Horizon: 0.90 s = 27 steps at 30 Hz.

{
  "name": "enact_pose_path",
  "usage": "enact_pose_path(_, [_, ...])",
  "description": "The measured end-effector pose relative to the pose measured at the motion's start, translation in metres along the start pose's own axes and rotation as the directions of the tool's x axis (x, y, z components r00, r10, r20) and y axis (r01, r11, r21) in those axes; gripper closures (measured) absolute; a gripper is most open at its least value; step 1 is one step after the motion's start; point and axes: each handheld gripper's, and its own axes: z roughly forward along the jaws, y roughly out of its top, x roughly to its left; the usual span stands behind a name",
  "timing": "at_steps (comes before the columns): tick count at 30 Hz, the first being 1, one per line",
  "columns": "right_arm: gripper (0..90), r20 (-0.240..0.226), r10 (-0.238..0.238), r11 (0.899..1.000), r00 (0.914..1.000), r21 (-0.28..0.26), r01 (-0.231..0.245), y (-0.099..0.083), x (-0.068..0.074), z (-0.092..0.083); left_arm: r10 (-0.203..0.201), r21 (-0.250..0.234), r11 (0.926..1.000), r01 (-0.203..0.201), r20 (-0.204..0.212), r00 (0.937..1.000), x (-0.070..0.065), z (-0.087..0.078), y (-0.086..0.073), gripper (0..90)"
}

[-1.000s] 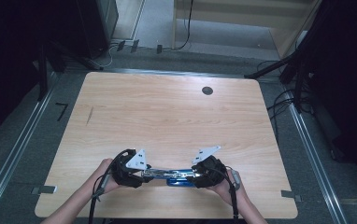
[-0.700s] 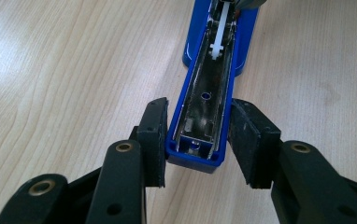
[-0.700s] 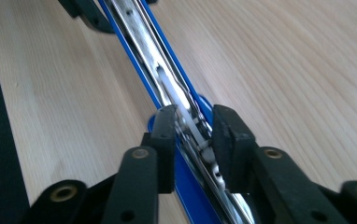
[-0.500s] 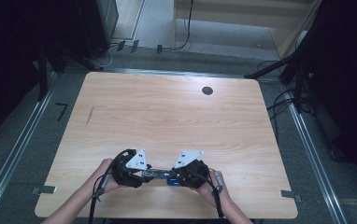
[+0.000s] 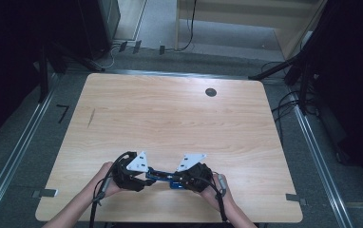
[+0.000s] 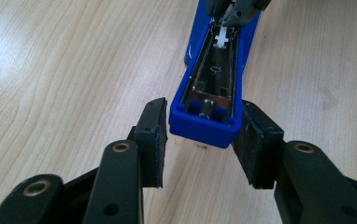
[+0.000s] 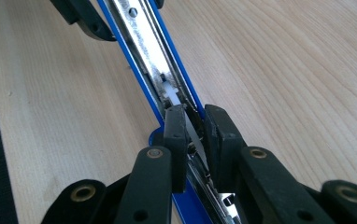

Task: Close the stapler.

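**Stapler held open at both ends, spring strip pinched**

A blue stapler (image 5: 163, 176) lies near the front edge of the wooden table (image 5: 179, 118), at about six o'clock on the tabletop, stretched between two hand-held grippers. Its magazine channel is open on top, the bright metal rail exposed along its length.

The left gripper (image 6: 200, 140) sits at the nine o'clock end of the stapler. Its pads bracket the blue front end, one on each flank; the right pad touches the plastic, while a thin gap seems to remain at the left pad, so it steadies the body more than it squeezes it.

The right gripper (image 7: 194, 135), at the three o'clock end, has just been closing and now stands pressed together on a thin metal strip (image 7: 193, 136) that rises from the channel just behind the white pusher (image 7: 169, 95).

Judged from this, the step in hand is working the pusher or spring strip inside the magazine. To do it well, keep the left hold firm and level so the body cannot slide, and move the pinched strip straight along the rail's line, not sideways, since a twist could bend the strip or jam the pusher.
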Motion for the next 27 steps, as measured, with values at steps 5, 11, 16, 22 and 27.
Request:
enact_pose_path(5, [81.0,0.0,-0.017,1.0,0.9999,0.0,0.017,0.001,0.001,-0.001,0.007,-0.055,0.9985,-0.007,-0.003,1.0,-0.002,-0.001,0.005,59.2])
enact_pose_path(11, [81.3,0.0,-0.03,1.0,0.9995,0.001,0.03,0.002,0.002,-0.002,0.012,-0.066,0.9978,-0.011,0.007,0.9999,-0.002,-0.002,0.006,60.1])
enact_pose_path(16, [81.4,0.006,-0.041,0.999,0.9991,-0.01,0.041,0.004,0.004,-0.002,0.018,-0.064,0.9978,-0.017,0.01,0.9998,-0.002,-0.002,0.007,60.5])
enact_pose_path(22, [81.3,0.0,-0.055,0.998,0.9985,-0.027,0.055,0.01,0.008,-0.002,0.023,-0.064,0.9977,-0.022,0.011,0.9997,-0.002,-0.003,0.008,60.6])
enact_pose_path(27, [81.6,0.004,-0.062,0.997,0.9981,-0.038,0.062,0.013,0.009,-0.003,0.023,-0.078,0.9967,-0.022,0.008,0.9997,-0.003,-0.003,0.011,60.3])
